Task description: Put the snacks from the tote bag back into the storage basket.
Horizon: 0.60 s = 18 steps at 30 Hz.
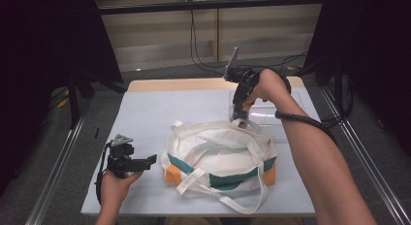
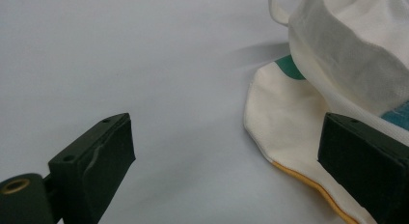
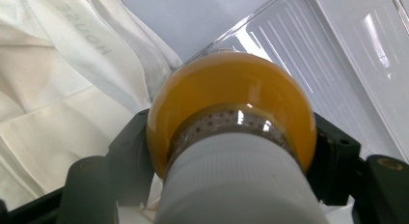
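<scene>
Right tongs (image 1: pixel 241 117): pinching a bottle (image 3: pixel 231 113) of orange-yellow liquid, one black jaw on each side of the rounded shoulder below its white ribbed cap (image 3: pixel 236 185); in the high view they point downward from the person's right hand (image 1: pixel 269 84), tips just above the far rim of the bag. Left tongs (image 1: pixel 151 159): spread wide with nothing between them, held level close above the tabletop (image 1: pixel 145 113) by the left hand (image 1: pixel 116 184), tips aimed toward the bag's near-left corner and just short of it. Bag (image 1: pixel 220 154): cream cloth tote with teal and orange panels, lying slumped between the two tongs, mouth gaping upward, its long handles (image 1: pixel 257 196) trailing loose across the tabletop on the near side. In the left gripper view the bag's rounded cream edge (image 2: pixel 275 122), with its orange trim, lies ahead of the right-hand jaw, a teal patch (image 2: pixel 289 69) farther off under a fold. Clear plastic tray (image 1: pixel 286 111): ribbed, transparent, just behind and beside the right tongs; in the right gripper view its ribbed floor (image 3: pixel 337 64) lies directly beyond the bottle, with the bag's cloth (image 3: pixel 62 98) to the other side. Tabletop: pale grey sheet over a wooden board, bare ahead of the left tongs.
</scene>
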Each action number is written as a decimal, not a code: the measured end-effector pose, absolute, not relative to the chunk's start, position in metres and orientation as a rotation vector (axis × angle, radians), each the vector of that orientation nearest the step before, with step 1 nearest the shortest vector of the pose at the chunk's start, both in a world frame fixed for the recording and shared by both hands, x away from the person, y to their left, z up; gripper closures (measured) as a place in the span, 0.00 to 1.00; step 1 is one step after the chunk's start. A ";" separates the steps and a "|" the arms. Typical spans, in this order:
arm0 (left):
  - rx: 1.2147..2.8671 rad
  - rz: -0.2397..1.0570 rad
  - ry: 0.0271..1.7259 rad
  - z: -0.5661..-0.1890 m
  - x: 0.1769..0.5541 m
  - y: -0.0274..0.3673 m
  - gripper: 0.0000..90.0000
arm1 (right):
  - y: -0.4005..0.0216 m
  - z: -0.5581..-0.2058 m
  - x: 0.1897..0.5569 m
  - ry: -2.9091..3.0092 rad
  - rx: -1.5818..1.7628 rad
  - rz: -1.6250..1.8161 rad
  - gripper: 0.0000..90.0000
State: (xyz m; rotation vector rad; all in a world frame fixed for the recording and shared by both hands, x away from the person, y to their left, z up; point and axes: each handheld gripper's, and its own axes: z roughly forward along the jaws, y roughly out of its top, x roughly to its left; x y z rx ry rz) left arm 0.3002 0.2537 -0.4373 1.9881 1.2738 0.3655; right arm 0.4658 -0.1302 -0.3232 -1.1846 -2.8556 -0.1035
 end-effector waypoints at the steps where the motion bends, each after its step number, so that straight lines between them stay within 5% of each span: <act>1: 1.988 0.365 1.274 -0.437 0.300 0.254 0.06 | -0.130 -0.323 0.466 -2.854 -1.186 -0.104 0.33; 18: 1.984 0.367 1.276 -0.437 0.300 0.254 0.06 | -0.129 -0.330 0.466 -2.852 -1.185 -0.101 0.33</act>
